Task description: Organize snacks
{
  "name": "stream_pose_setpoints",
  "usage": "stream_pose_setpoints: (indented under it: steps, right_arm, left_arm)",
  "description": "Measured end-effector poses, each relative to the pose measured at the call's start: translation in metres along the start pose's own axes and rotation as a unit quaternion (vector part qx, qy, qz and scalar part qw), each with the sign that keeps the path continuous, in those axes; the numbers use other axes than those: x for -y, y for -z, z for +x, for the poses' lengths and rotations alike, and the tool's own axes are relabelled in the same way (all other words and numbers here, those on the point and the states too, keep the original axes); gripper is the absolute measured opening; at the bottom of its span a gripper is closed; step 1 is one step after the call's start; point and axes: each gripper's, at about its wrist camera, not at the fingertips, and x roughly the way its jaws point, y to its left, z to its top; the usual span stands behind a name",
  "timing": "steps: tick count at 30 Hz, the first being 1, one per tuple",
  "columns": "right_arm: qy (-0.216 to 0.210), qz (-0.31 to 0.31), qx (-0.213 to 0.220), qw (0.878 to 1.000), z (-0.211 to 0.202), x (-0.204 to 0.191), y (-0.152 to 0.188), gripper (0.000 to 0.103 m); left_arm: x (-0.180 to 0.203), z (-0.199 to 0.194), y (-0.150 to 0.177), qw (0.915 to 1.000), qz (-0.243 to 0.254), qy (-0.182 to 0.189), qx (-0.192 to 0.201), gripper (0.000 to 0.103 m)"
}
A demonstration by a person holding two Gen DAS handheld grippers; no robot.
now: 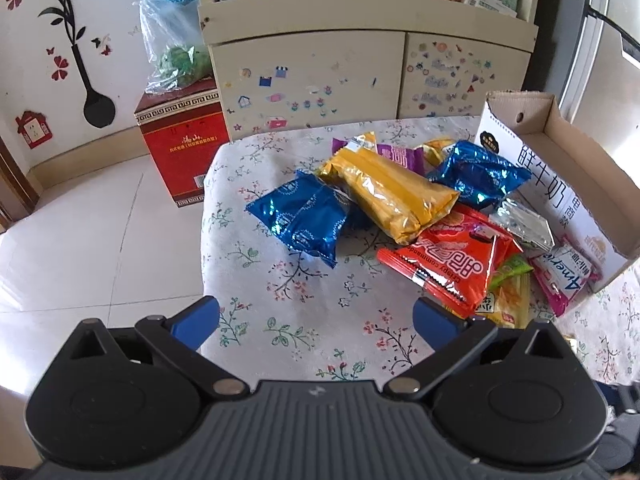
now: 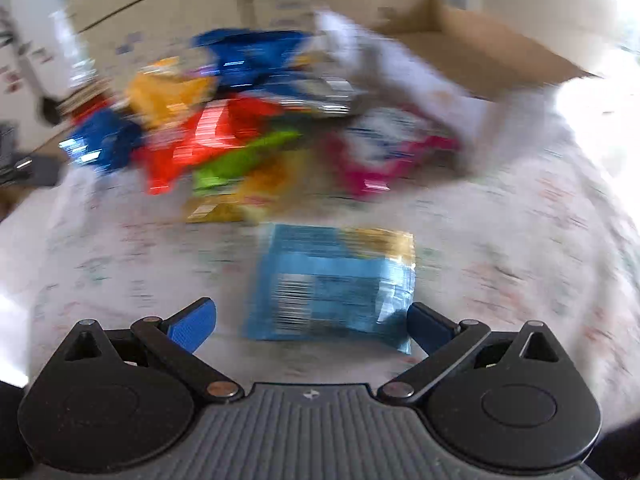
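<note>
Snacks lie unsorted beside the open cardboard box (image 1: 560, 148); your right gripper (image 2: 310, 326), jaws wide and empty, nears the light-blue foil packet (image 2: 332, 284): straddle it, then close.

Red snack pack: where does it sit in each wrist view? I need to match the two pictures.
Left wrist: red pack lies right of centre, partly under the yellow pack.
Right wrist: blurred, red pack sits left of centre, beyond the light blue pack.
Shared landmark: cardboard box, at the right in both views.
</note>
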Motion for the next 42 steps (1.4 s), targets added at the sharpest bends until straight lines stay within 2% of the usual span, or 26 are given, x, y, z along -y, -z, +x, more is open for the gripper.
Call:
stream_pose_setpoints:
  steps: [2,6,8,13,19,26,30,35,42]
  right_arm:
    - [-0.011,-0.031,0.001,0.999,0.009,-0.017,-0.006,0.103]
    - [-0.091,-0.046,0.002,0.995,0.009,-0.03,-0.019,0.103]
    - [-0.099,-0.057,0.007,0.993,0.004,-0.037,-0.03,0.103]
    - [-0.023,-0.095,0.008,0.995,-0.015,-0.051,-0.049,0.103]
    - [-0.004,-0.107,0.021,0.994,-0.036,-0.038,-0.077,0.103]
    - [0.009,-0.098,0.001,0.995,-0.043,-0.013,-0.101,0.103]
    - [0.034,-0.085,0.005,0.996,-0.044,-0.018,-0.098,0.103]
    - [0.083,-0.076,0.005,0.994,-0.039,-0.021,-0.096,0.103]
    - [0.097,-0.066,-0.019,0.993,-0.029,-0.02,-0.094,0.103]
  left_arm:
    - [-0.002,-0.001,0.0,1.0,-0.003,-0.009,0.002,0.102]
    - [-0.011,-0.005,-0.002,0.9996,-0.017,-0.019,0.009,0.102]
    - [-0.015,-0.006,-0.003,0.9994,-0.022,-0.025,0.011,0.102]
    - [-0.016,-0.003,-0.004,0.9994,-0.029,-0.021,0.002,0.102]
    - [-0.009,-0.002,-0.004,0.9995,-0.025,-0.02,-0.007,0.102]
    - [-0.002,-0.001,-0.005,0.9994,-0.016,-0.011,-0.027,0.102]
    - [0.005,-0.003,-0.008,0.9994,0.0,-0.023,-0.025,0.102]
    - [0.012,-0.003,-0.011,0.9994,0.009,-0.013,-0.031,0.102]
    - [0.025,-0.002,-0.011,0.9991,0.023,-0.013,-0.033,0.102]
